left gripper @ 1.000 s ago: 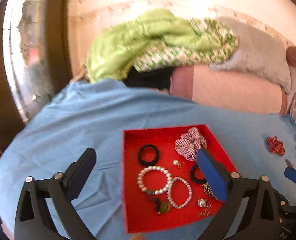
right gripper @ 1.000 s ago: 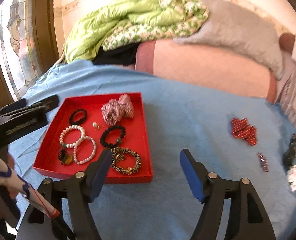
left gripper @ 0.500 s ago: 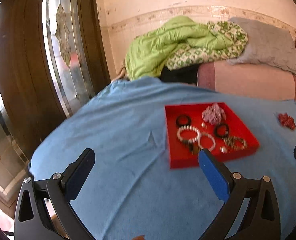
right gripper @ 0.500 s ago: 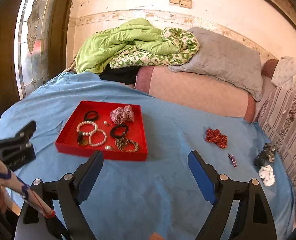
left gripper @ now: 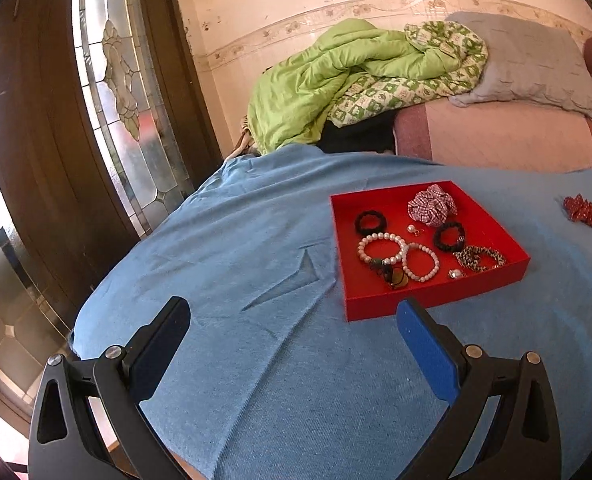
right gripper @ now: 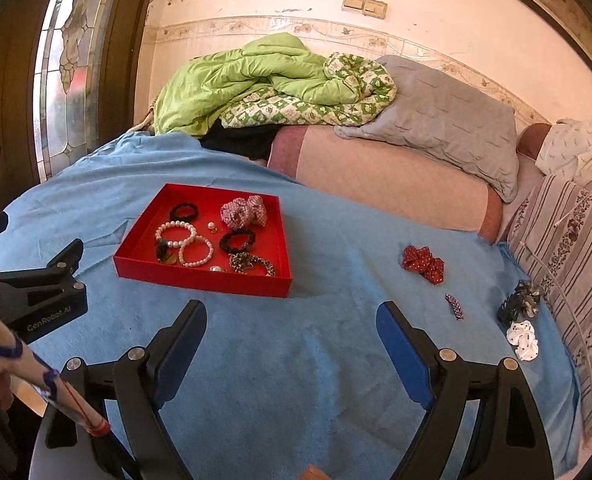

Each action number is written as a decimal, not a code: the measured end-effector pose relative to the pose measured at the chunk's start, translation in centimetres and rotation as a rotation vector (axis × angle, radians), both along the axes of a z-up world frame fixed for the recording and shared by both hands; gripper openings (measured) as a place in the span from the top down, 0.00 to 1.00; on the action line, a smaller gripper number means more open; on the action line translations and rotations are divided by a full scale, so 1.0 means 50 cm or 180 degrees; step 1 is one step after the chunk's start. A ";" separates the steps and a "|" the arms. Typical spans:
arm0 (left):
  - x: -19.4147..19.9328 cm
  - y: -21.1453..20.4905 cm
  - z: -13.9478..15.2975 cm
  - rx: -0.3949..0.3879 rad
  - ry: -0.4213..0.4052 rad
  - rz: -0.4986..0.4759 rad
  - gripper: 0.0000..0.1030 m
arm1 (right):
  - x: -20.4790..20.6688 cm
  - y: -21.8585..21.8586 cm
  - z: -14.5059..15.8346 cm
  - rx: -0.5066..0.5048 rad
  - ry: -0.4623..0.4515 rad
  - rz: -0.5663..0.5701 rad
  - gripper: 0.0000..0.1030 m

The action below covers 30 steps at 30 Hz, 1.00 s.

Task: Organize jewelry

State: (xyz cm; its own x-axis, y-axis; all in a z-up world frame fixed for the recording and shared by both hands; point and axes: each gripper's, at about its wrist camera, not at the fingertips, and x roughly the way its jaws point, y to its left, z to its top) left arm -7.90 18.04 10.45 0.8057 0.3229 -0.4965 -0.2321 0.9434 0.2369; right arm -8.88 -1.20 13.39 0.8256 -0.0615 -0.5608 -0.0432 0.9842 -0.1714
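Note:
A red tray sits on the blue cloth and holds pearl bracelets, black hair ties, a leopard bracelet and a checked scrunchie. My left gripper is open and empty, held back from the tray's near left corner. My right gripper is open and empty, short of the tray's front right. On the cloth to the right lie a red scrunchie, a small beaded clip, a dark scrunchie and a white scrunchie.
A green quilt and a grey pillow lie on the pink bed behind. A wooden door with leaded glass stands at the left. A striped cushion borders the right. The left gripper's body shows at the right view's left edge.
Both grippers have pulled back and up from the tray, so it looks smaller and farther. The left gripper was right over the tray a second ago. Both stayed open.

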 end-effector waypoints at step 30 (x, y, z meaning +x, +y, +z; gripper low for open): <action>0.018 -0.002 -0.014 -0.0036 0.0116 0.0013 0.00 | 0.011 0.000 -0.021 -0.0021 0.0093 0.0024 0.13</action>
